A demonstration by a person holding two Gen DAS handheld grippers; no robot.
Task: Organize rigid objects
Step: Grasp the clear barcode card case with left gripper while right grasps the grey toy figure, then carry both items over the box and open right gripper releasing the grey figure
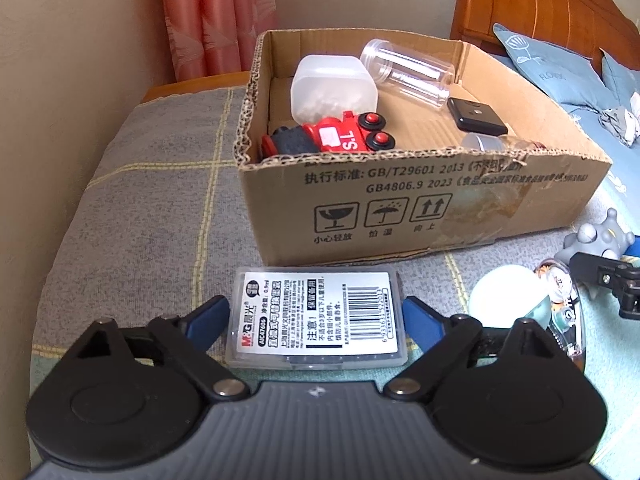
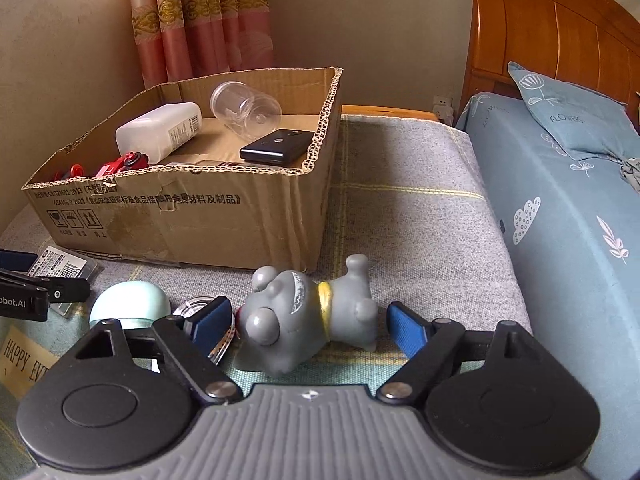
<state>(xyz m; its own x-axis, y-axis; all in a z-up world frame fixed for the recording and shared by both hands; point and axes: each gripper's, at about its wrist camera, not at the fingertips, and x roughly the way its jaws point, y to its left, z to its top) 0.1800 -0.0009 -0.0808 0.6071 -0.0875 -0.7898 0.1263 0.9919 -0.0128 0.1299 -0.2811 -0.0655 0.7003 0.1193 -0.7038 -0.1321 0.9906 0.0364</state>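
Two open tongs: left tongs (image 1: 316, 320), right tongs (image 2: 308, 326)

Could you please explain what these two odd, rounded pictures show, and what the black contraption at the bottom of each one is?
Each picture comes from a fisheye camera on a hand-held two-finger gripper; there is no robot arm. The left gripper is open around a clear plastic case lying on the blanket. The right gripper is open around a grey toy figure lying on its side. Neither seems gripped yet. Behind stands a cardboard box already holding a red toy train, a clear jar and a black device.
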